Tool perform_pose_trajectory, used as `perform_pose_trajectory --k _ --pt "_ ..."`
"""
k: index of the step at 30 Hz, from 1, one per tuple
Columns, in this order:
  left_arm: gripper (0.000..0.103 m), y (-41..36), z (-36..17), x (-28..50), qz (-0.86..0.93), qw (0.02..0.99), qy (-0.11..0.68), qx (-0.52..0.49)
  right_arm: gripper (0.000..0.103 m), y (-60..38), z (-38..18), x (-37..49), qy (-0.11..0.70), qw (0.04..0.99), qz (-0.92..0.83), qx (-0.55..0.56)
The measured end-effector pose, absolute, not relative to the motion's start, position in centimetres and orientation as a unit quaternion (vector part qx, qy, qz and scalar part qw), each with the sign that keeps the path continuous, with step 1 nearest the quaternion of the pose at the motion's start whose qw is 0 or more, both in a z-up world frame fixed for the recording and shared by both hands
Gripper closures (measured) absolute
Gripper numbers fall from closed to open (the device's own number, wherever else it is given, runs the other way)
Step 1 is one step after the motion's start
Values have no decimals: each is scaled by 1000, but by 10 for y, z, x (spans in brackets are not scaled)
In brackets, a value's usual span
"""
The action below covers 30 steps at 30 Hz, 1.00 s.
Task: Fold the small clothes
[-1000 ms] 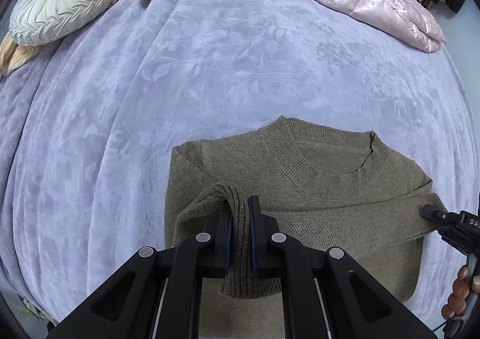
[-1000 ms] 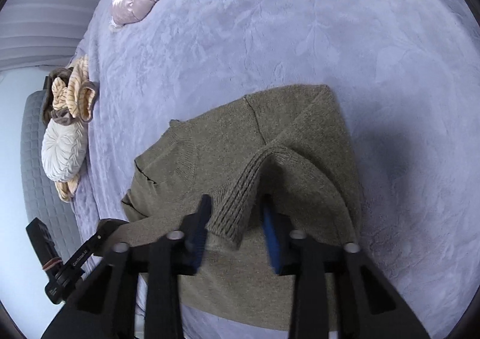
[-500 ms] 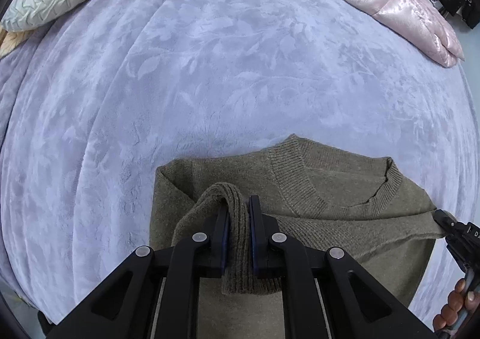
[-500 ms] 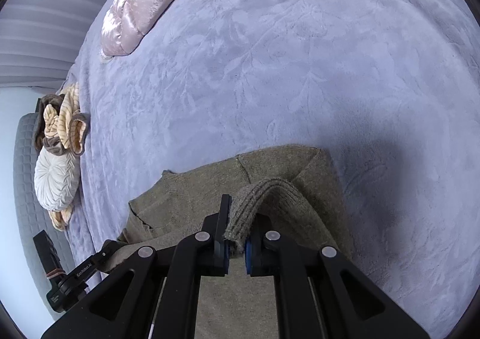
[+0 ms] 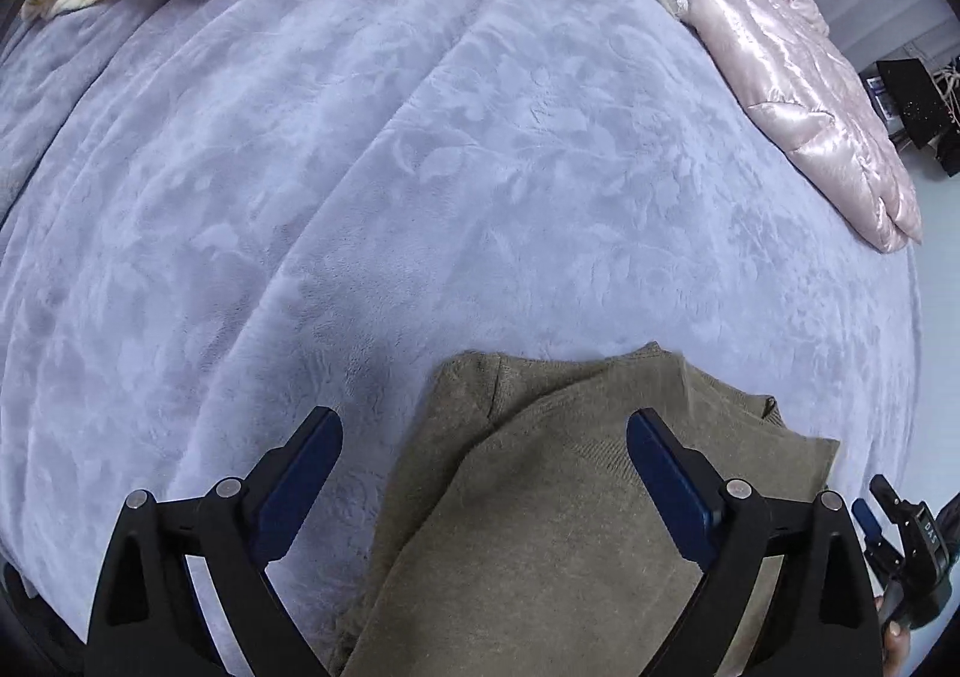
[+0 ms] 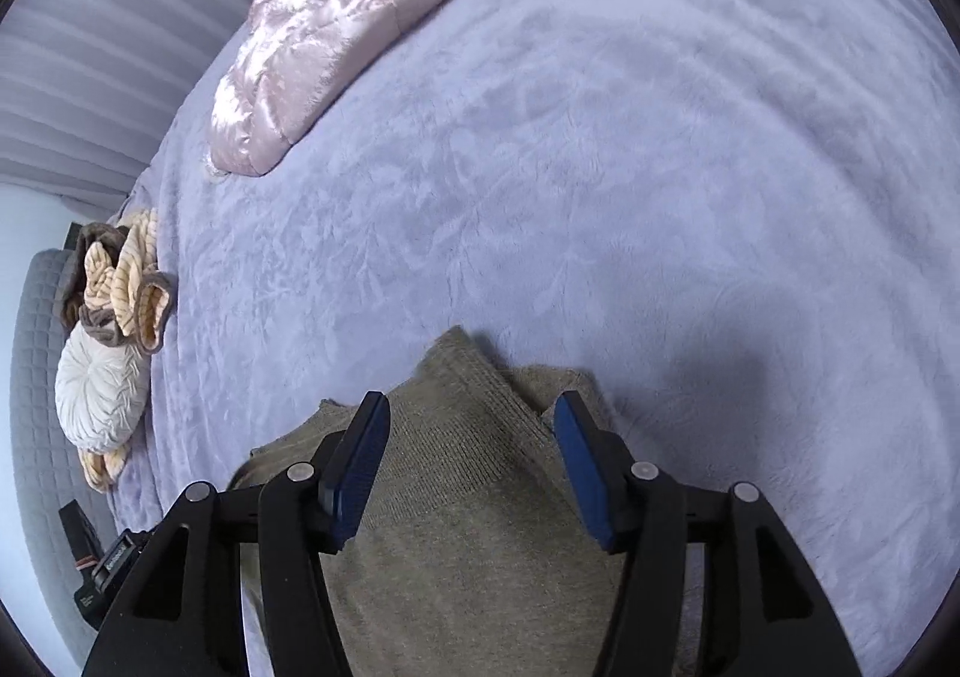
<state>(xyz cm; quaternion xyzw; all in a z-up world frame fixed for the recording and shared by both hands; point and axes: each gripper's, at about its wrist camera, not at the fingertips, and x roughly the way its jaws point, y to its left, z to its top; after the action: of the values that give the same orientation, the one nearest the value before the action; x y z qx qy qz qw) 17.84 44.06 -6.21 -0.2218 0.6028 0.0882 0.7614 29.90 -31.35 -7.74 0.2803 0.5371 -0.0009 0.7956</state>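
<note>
Both hand-held grippers, left [image 5: 480, 467] and right [image 6: 471, 461], hung wide apart and held nothing, just above the folded brown sweater [image 5: 570, 527]. It lay flat on the purple bed [image 5: 420, 197], so the fold looked done. Far off sat a pink jacket [image 5: 798, 95], maybe waiting its turn.

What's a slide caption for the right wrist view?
Right gripper open above the folded olive knit sweater on a lavender blanket; pink quilted jacket beyond.

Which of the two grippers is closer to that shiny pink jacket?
Probably the right gripper. The pink puffer jacket lies far across the bed on its side; the left gripper sits farther over, above the olive sweater.
</note>
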Motion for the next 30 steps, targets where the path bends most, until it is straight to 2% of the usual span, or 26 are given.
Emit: perform_pose_trajectory --k 4,9,13,15,17,21,23,27,30 --pt "7 412 -63 178 53 773 601 -197 42 -272 -72 302 552 811 67 182" --pt "7 353 -94 208 15 773 622 -127 42 -220 -107 315 594 791 118 86" --pt "7 353 -133 220 80 754 649 -62 42 -235 -131 323 607 789 70 72" --pt "7 374 -149 218 85 737 662 -105 42 -254 -137 323 610 785 53 94" --pt "7 385 -142 213 83 740 655 -131 42 -267 -134 320 607 784 55 119" --pt "7 396 -103 181 87 769 618 -137 40 -272 -102 296 583 803 48 113" --pt "7 402 -94 155 89 770 613 -152 34 -268 -88 276 573 809 62 113" --pt "7 393 -99 95 92 758 624 -166 33 -236 -85 233 579 805 102 75" --pt "7 373 -115 69 117 758 635 -96 33 -209 -101 205 601 787 132 31"
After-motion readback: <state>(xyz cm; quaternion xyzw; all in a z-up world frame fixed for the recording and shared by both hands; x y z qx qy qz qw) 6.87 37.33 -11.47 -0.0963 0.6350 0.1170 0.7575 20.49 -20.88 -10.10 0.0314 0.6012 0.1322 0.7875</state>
